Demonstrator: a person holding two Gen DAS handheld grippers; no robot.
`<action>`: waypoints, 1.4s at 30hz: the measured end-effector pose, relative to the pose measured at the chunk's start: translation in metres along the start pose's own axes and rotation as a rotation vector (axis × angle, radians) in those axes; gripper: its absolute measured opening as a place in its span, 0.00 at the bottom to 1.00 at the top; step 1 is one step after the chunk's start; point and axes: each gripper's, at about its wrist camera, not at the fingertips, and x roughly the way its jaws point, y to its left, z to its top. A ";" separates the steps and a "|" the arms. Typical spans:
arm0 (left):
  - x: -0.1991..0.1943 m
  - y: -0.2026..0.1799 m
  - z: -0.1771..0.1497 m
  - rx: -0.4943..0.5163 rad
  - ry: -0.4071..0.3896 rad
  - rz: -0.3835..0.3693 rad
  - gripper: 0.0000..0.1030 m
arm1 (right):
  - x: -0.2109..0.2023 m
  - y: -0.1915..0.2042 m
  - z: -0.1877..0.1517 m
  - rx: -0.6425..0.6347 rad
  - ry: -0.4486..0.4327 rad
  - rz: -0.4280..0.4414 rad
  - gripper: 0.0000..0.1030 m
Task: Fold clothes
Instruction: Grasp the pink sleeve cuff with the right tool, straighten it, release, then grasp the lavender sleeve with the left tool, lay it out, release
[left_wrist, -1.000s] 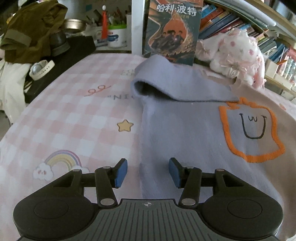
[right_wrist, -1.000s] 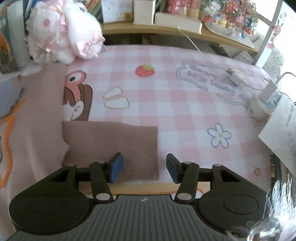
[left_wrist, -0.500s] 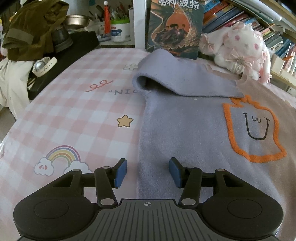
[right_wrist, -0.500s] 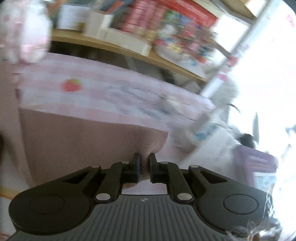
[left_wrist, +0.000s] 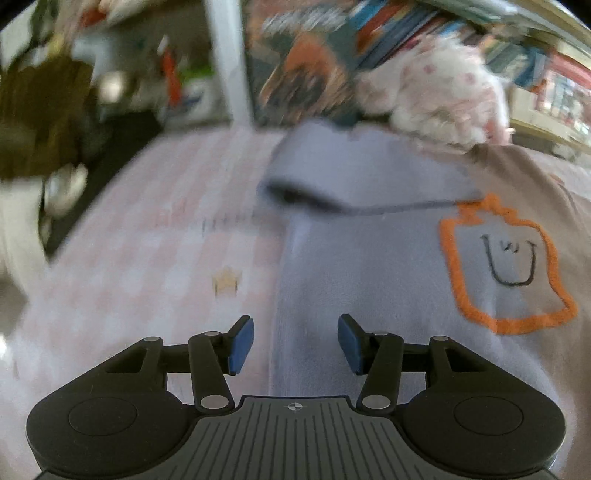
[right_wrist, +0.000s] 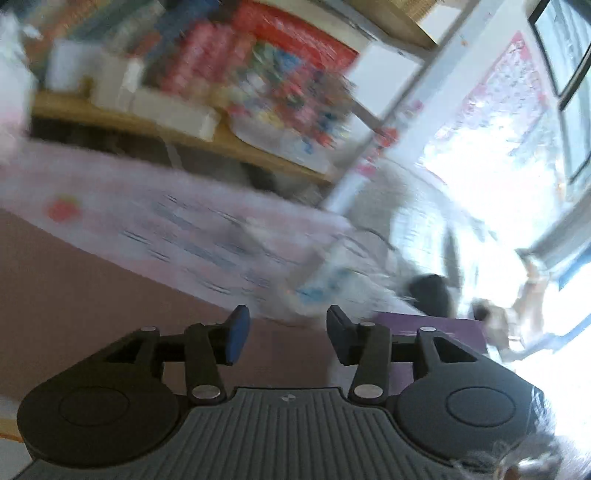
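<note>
Sweater (left_wrist: 369, 280) lies straight ahead of your left tool (left_wrist: 295, 341), its side edge running away between the parted pads, nothing gripped. In the right view, your right tool (right_wrist: 284, 334) is opening over the brown sleeve (right_wrist: 74, 295), pads clear.
</note>
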 end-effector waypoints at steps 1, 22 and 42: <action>-0.002 -0.007 0.006 0.048 -0.031 -0.007 0.49 | -0.008 0.004 0.002 0.017 -0.013 0.047 0.43; 0.094 -0.186 0.080 0.578 -0.156 -0.109 0.22 | -0.178 0.158 -0.109 -0.034 0.151 0.620 0.45; 0.039 0.234 0.079 -0.481 -0.214 0.177 0.04 | -0.184 0.161 -0.115 -0.004 0.159 0.566 0.46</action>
